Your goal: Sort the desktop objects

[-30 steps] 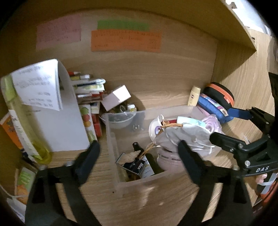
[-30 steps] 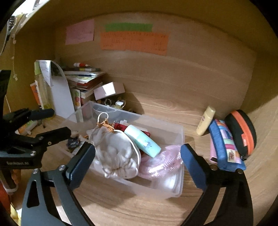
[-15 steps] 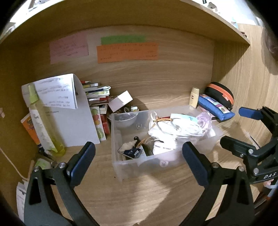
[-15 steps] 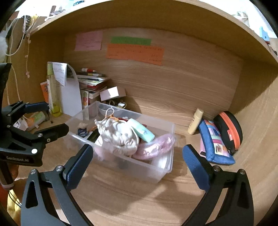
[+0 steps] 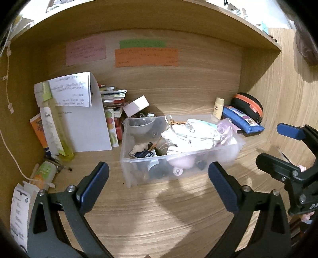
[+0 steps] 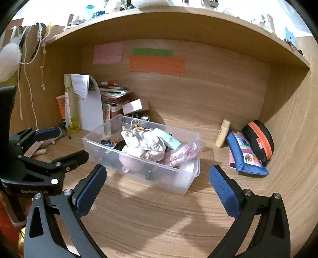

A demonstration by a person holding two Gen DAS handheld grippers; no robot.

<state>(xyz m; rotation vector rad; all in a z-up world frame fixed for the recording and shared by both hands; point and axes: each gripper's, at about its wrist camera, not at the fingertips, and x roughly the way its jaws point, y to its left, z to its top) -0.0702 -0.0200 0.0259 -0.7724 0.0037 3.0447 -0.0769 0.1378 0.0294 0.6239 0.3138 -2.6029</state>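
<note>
Warm, rather dim light fills the wooden alcove; brighter white light spills over the top shelf [image 6: 178, 12], overexposed along the upper rim; soft shadows of the tongs fall on the bench [image 5: 159, 218] near the clear box [image 5: 178, 158]; strong fisheye bending curves the shelf edge, with black vignette corners; writing on the wall notes [image 5: 147, 57] is too soft to read.

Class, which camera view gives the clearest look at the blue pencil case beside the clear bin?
The right wrist view: the blue pencil case shows its whole patterned side there. The left wrist view shows it smaller, farther off, behind the clear bin.
</note>
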